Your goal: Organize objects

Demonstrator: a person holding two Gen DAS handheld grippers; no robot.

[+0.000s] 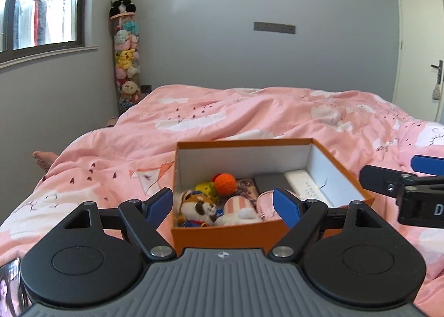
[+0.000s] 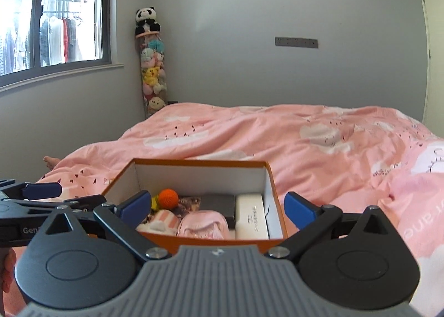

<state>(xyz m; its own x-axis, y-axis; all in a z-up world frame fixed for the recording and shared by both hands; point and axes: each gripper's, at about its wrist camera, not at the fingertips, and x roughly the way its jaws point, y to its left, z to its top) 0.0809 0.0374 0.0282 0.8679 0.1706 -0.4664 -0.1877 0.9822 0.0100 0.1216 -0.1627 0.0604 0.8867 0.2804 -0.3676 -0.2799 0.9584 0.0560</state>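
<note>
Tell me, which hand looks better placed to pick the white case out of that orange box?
The right, probably. The white case lies along the orange box's right-hand wall, between the right gripper's open fingers. The left gripper faces the plush toys at the other end.

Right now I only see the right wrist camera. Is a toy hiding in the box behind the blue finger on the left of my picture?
Observer: Yes. The left wrist view shows a brown-and-white plush animal lying in the near corner of the orange box.
Operator: Is the other hand-held gripper open?
Observer: Yes. The left hand-held gripper is wide open and grips nothing.
Operator: Is anything on the door?
Observer: A small pouch hangs below the door handle.
</note>
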